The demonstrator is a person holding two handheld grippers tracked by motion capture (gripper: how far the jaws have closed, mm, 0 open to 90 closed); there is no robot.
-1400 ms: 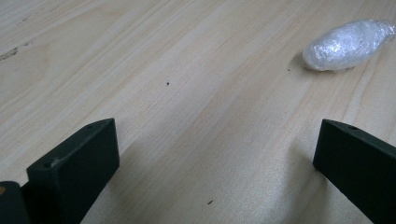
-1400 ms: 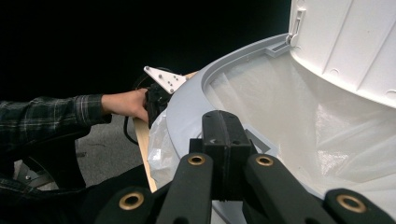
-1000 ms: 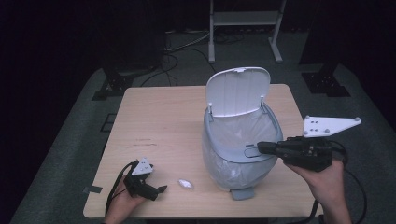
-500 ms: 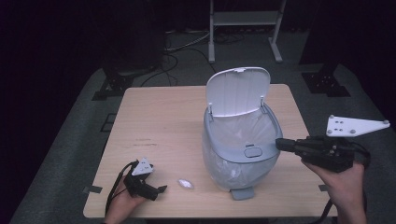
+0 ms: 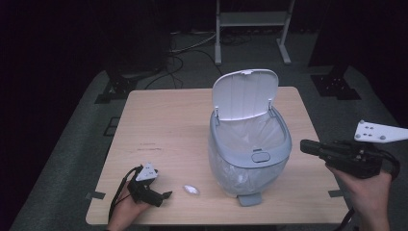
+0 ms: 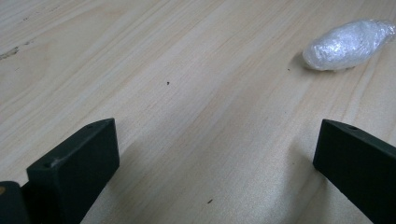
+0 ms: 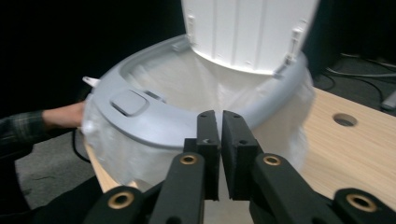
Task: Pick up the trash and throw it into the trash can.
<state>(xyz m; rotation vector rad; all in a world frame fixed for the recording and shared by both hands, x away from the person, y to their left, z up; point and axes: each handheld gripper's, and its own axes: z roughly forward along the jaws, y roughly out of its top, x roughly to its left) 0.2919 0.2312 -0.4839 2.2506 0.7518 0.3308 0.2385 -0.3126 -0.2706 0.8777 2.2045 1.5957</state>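
A grey pedal bin (image 5: 285,144) with a clear liner stands on the wooden table (image 5: 163,120), its white lid (image 5: 245,94) raised. My right gripper (image 5: 306,146) hovers just right of the bin, pointing at its rim (image 7: 154,116). Its jaws (image 7: 218,117) are nearly together with nothing between them and have just been opening a little. At the front left my left gripper (image 5: 165,195) rests on the table, open and empty (image 6: 217,137). A small wad of clear plastic (image 5: 191,189) lies on the wood just beyond it (image 6: 348,44), apart from both jaws.
The bin's foot pedal (image 5: 249,199) sticks out toward the table's front edge. A round cable hole (image 7: 344,120) sits in the tabletop behind the bin. A metal stand (image 5: 252,19) and cables lie on the dark floor behind the table.
My right gripper has drawn back to the right, from over the bin's rim to outside it, past the table's right edge. The left gripper and the plastic wad have not moved.
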